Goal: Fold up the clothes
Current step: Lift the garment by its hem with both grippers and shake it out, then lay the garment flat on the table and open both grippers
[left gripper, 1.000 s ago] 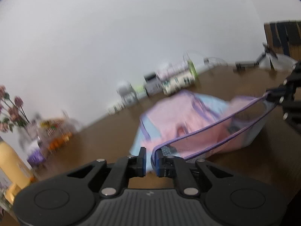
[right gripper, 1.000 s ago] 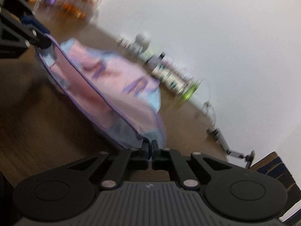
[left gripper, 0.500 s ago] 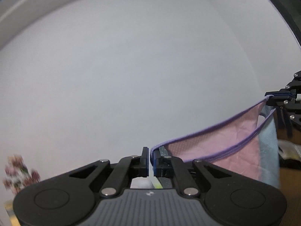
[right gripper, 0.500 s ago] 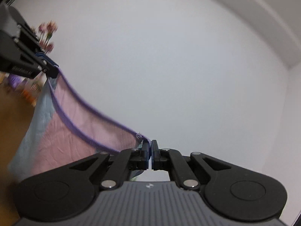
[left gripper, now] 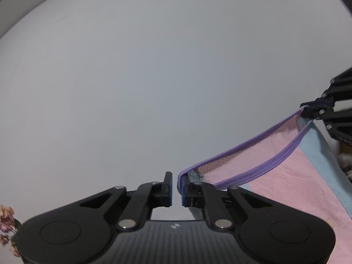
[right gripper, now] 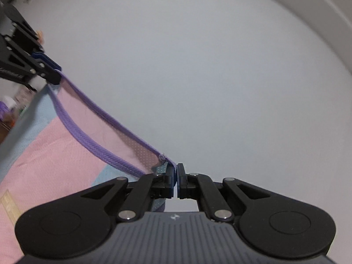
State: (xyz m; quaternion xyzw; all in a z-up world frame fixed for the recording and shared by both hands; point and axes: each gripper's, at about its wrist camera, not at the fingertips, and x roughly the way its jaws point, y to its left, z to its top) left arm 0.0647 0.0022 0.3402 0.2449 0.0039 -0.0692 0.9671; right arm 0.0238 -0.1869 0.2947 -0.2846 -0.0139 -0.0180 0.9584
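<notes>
A pink and light-blue mesh garment (left gripper: 286,176) with a purple trimmed edge hangs stretched in the air between my two grippers. My left gripper (left gripper: 176,180) pinches one end of the purple trim against its right pad, with a narrow gap still showing beside it. From the right wrist view the same left gripper (right gripper: 54,74) grips the garment (right gripper: 55,154) at the upper left. My right gripper (right gripper: 176,176) is shut on the other end of the trim, and it appears at the right edge of the left wrist view as well (left gripper: 308,110). The garment's lower part is out of frame.
A plain white wall (left gripper: 154,77) fills most of both views. Dried pink flowers (left gripper: 6,220) show at the bottom left of the left wrist view. Blurred clutter (right gripper: 8,107) lies behind the garment at the left in the right wrist view.
Both grippers have risen together, lifting the garment off the wooden table. The table and the items along the wall have dropped out of view, and the garment now hangs between the grippers.
</notes>
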